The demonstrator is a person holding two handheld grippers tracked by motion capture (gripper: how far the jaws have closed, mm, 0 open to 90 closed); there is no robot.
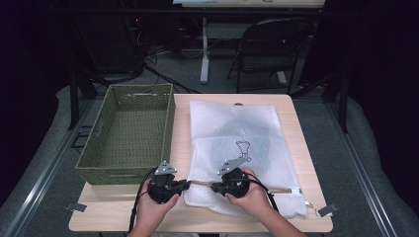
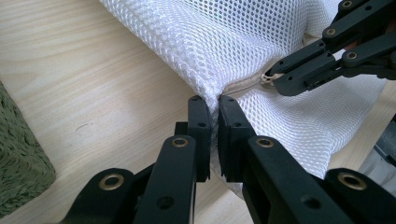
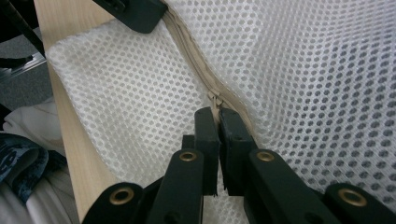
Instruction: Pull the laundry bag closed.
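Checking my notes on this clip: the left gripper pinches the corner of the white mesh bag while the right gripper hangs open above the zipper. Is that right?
Not quite. The right gripper is not open: the right gripper view shows its fingers shut on the zipper pull. The rest stands: the left gripper pinches the corner of the white mesh bag.

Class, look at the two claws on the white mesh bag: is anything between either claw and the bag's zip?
Nothing visible. The left claw pinches the mesh bag at its corner; the right claw is shut at the zip pull.

No readable text, label, brand or number on anything in view.
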